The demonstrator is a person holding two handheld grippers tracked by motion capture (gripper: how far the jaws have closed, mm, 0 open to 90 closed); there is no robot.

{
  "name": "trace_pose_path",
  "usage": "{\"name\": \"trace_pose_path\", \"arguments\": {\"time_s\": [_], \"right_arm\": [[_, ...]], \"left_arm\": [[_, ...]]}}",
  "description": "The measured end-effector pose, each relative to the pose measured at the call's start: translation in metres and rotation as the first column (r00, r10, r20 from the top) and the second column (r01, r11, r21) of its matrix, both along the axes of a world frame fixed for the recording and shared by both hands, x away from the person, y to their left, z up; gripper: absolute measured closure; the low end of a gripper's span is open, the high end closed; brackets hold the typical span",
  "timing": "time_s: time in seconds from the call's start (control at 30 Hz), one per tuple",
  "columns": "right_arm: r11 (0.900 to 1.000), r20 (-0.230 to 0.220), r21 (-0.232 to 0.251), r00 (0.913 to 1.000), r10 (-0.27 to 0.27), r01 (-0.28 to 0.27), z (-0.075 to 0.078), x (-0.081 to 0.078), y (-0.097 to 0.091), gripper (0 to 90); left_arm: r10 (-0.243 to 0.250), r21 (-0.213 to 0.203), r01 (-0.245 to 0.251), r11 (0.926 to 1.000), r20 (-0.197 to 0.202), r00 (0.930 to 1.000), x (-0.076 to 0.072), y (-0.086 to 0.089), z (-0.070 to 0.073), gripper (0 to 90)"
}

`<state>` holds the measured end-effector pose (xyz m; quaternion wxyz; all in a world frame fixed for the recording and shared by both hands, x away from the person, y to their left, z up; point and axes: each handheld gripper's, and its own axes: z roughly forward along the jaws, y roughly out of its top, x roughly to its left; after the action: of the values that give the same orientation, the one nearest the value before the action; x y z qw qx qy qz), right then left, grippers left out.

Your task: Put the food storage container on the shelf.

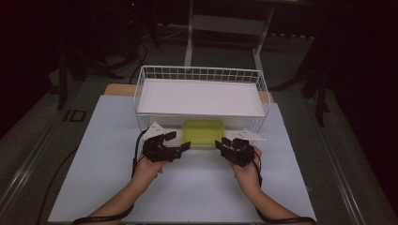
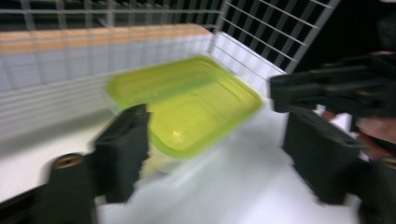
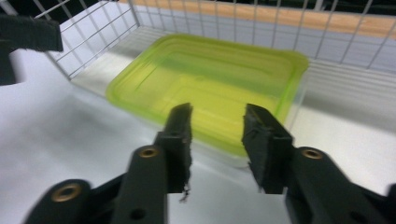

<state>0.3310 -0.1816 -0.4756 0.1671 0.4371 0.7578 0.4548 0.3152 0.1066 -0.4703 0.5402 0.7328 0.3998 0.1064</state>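
At the near edge of the white wire basket (image 1: 141,89), one lime-green lidded food container (image 1: 203,132) is being shown resting on the pale table mat (image 1: 94,178), partly tucked under the basket's white shelf panel (image 1: 199,96) and flanked by two hand-held grippers. The left gripper (image 1: 184,146) is being held just beside the container's left end — in its own view the jaws are standing spread wide, the container (image 2: 187,105) lying beyond and between them, with nothing being pinched. The right gripper (image 1: 221,144) is being held near the container's right end; in its own view the jaws are standing parted by a narrow gap over the near rim of the container (image 3: 205,84), and no pad is seen pressing on it.

Risks, as judged from this arrangement: the smooth lid may be slipping out of a shallow pinch if only its thin rim is being caught; the container may be getting pushed further under the panel — or snagged against the basket wires — if one gripper is advancing ahead of the other; the two grippers, being close together, may be knocking into each other.

Count: one container, one basket, one panel, one mat, two grippers, two hands.
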Motion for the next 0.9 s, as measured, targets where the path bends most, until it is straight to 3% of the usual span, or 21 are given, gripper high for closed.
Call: {"name": "trace_pose_path", "arguments": {"time_s": [0.1, 0.23, 0.27, 0.3, 0.53, 0.6, 0.67, 0.73, 0.9], "right_arm": [[0.9993, -0.024, -0.01, 0.9991, 0.035, -0.035, -0.004, -0.005, 0.005, 75.6], [0.9976, -0.049, -0.021, 0.9967, 0.065, -0.066, -0.011, -0.007, 0.011, 82.7], [0.997, -0.063, -0.024, 0.9954, 0.072, -0.074, -0.013, -0.008, 0.013, 87.1], [0.9946, -0.088, -0.031, 0.9915, 0.096, -0.099, -0.017, -0.007, 0.016, 89.6], [0.9927, -0.073, -0.08, 0.9938, 0.085, -0.09, -0.027, -0.003, 0.028, 89.9], [0.9928, -0.084, -0.081, 0.9931, 0.082, -0.089, -0.032, 0.0, 0.032, 90.0], [0.9931, -0.101, -0.082, 0.9919, 0.076, -0.084, -0.036, 0.004, 0.035, 90.0], [0.9915, -0.083, -0.103, 0.994, 0.071, -0.079, -0.04, 0.008, 0.04, 90.0], [0.9919, -0.079, -0.109, 0.9952, 0.058, -0.066, -0.044, 0.016, 0.047, 90.0]], "left_arm": [[-0.036, 0.012, 0.036, 0.9993, 0.001, 0.9993, -0.01, 0.0, -0.002, 14.5], [-0.036, 0.016, 0.036, 0.9992, 0.005, 0.9993, -0.018, 0.001, -0.006, 7.1], [-0.034, 0.013, 0.034, 0.9993, 0.009, 0.9994, -0.022, 0.002, -0.007, 1.0], [-0.031, 0.015, 0.031, 0.9994, 0.017, 0.9994, -0.024, 0.003, -0.008, 1.0], [-0.027, 0.07, 0.022, 0.9973, 0.069, 0.9972, -0.036, -0.001, -0.019, 1.0], [-0.058, 0.045, 0.056, 0.9974, 0.056, 0.9967, -0.035, -0.002, -0.023, 1.0], [-0.056, 0.064, 0.051, 0.9966, 0.067, 0.9962, -0.037, -0.004, -0.027, 1.0], [-0.055, 0.05, 0.051, 0.9974, 0.07, 0.996, -0.037, -0.004, -0.028, 1.0], [-0.009, 0.058, 0.004, 0.9983, 0.099, 0.9951, -0.037, -0.001, -0.027, 1.0]]}}
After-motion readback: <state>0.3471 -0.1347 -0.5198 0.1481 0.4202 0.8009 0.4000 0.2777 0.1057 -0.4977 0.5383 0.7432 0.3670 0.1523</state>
